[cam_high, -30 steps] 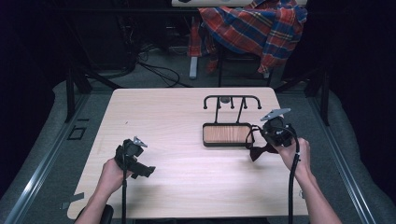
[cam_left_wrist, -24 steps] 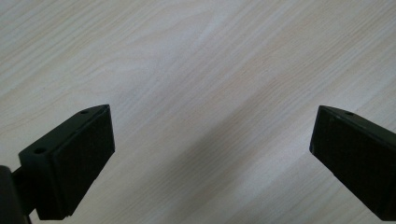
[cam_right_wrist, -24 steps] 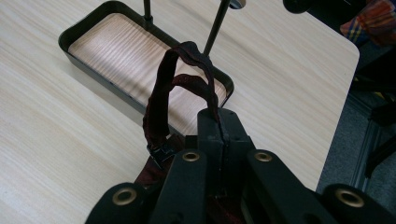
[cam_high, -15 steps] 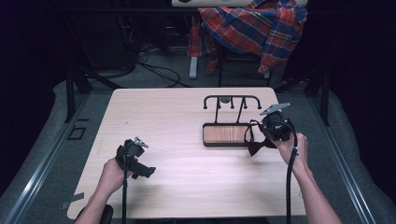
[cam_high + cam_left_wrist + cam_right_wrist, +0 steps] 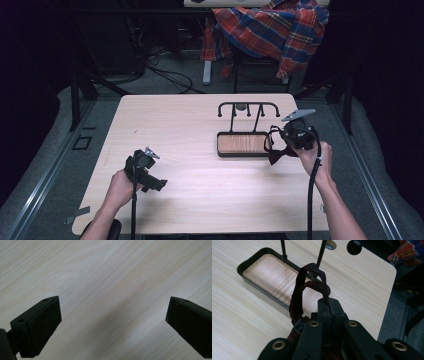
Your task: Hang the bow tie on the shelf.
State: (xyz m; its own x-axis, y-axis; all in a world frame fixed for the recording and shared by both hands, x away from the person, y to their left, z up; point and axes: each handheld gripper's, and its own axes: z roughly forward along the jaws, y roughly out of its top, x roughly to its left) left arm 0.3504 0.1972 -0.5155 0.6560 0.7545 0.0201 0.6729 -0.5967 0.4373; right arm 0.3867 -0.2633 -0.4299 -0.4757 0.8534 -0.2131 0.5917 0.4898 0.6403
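Right gripper (image 5: 329,312) has its fingers clamped on a dark red strap (image 5: 298,295), dangling just beside the rack tray (image 5: 254,255) (thin pinch, it may slip or snag a post). Left gripper (image 5: 112,320) hovers wide open, empty, over the bare surface (image 5: 175,120).

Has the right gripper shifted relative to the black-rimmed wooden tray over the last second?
Yes. The right gripper, jaws shut on a dark red strap, moved slightly away from the person, along the right end of the black-rimmed wooden tray.
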